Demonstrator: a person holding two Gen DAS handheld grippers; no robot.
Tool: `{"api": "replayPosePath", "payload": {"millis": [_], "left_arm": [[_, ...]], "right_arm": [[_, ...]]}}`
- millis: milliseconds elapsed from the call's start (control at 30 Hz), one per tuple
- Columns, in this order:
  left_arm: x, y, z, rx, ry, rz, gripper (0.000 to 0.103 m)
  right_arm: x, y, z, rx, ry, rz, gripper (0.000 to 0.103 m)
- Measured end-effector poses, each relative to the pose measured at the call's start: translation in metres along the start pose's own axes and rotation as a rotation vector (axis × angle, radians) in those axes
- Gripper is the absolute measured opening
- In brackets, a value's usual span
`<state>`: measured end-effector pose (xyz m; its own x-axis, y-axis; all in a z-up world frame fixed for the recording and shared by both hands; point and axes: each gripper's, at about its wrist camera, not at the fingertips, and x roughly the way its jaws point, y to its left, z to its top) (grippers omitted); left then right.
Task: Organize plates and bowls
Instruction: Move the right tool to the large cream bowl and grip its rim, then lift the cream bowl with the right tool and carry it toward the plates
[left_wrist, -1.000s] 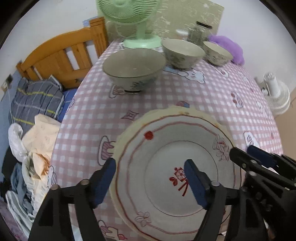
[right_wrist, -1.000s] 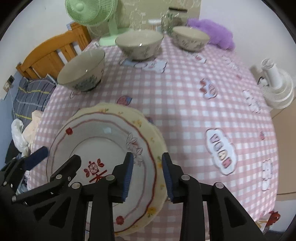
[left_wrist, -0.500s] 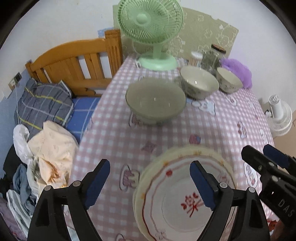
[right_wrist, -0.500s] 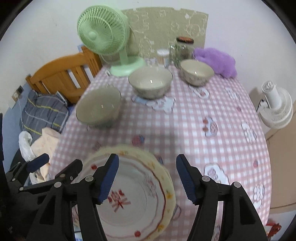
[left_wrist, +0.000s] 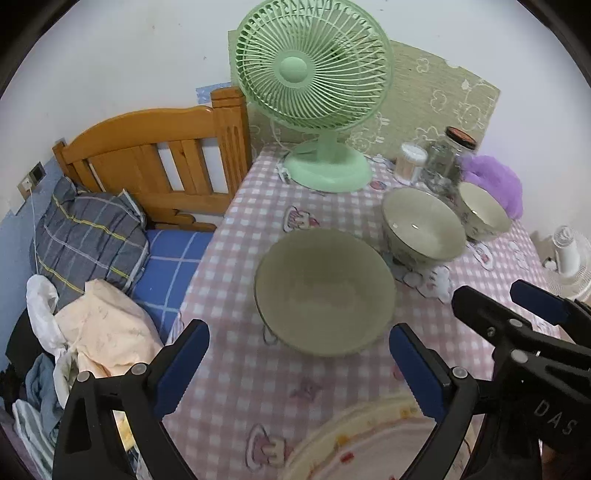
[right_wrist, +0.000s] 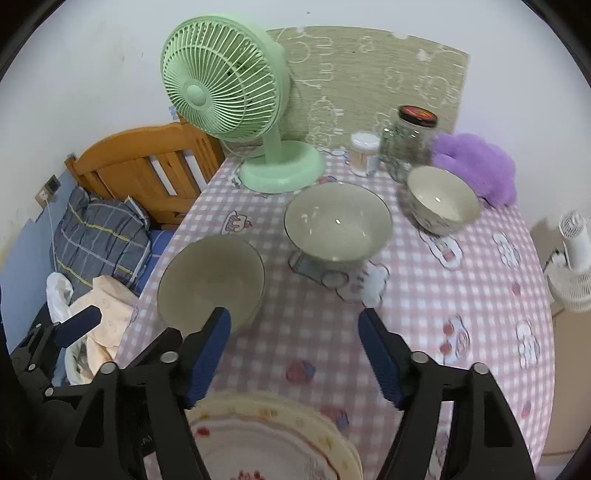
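one readable marking: "das" on the right tool (left_wrist: 554, 310) body

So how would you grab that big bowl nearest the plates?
Probably by its rim. The big bowl stands upright, mouth open, too wide to span, with thin flaring walls. Bring the left hand-held gripper, jaws opening and nothing between them, down from above onto the near edge, one finger inside and one outside.

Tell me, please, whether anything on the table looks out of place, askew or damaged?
Nothing looks spilled or broken. The three bowls, large, middle and small, stand upright and apart, not yet nested. The large one sits near the table's bed-side edge. The stacked plates lie flat.
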<state>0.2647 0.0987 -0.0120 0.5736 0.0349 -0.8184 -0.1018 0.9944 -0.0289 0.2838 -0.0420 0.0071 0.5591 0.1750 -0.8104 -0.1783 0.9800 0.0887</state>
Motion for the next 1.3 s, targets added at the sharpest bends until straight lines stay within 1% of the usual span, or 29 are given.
{"api": "replayPosePath", "payload": {"millis": [100,267,400,467,533,567,633,667,700,733,833,933,1100,1300], "left_arm": [[0.013,0.004,0.008,0.003,-0.007,0.027,0.098],[0.038,0.007,0.019,0.008,-0.016,0.075,0.095],[0.057,0.01,0.021,0.0,0.015,0.081,0.085],[0.067,0.009,0.02,0.006,0.018,0.095,0.079],[0.077,0.007,0.02,0.011,0.037,0.079,0.07],[0.081,0.008,0.02,0.008,0.046,0.066,0.067],[0.089,0.008,0.02,-0.001,0.059,0.059,0.054],[0.094,0.008,0.02,-0.001,0.07,0.067,0.05],[0.098,0.008,0.02,-0.002,0.081,0.062,0.042],[0.099,0.006,0.02,0.002,0.087,0.063,0.041],[0.099,0.001,0.018,0.038,0.077,0.1,0.036],[0.099,0.006,0.018,0.022,0.093,0.105,0.031],[0.091,0.009,0.016,0.0,0.1,0.09,0.031],[0.072,0.004,0.015,0.009,0.086,0.075,0.031]], "right_arm": [[0.02,0.007,0.011,-0.016,0.009,0.003,0.078],[0.05,0.011,0.023,0.027,0.025,-0.022,0.078],[0.073,0.02,0.029,-0.006,0.028,-0.016,0.078],[0.085,0.022,0.03,-0.009,0.042,-0.011,0.073],[0.098,0.025,0.03,-0.006,0.066,-0.01,0.059],[0.103,0.026,0.03,-0.007,0.076,-0.007,0.056],[0.112,0.027,0.029,-0.006,0.089,-0.002,0.045],[0.115,0.028,0.029,-0.008,0.096,-0.004,0.043],[0.12,0.028,0.028,-0.003,0.106,0.0,0.04],[0.123,0.028,0.029,0.007,0.118,0.009,0.034],[0.133,0.03,0.028,0.017,0.151,0.044,0.022],[0.132,0.039,0.027,-0.029,0.124,0.001,0.019],[0.124,0.045,0.027,-0.041,0.12,-0.016,0.019],[0.099,0.039,0.023,-0.032,0.103,-0.028,0.019]]}}
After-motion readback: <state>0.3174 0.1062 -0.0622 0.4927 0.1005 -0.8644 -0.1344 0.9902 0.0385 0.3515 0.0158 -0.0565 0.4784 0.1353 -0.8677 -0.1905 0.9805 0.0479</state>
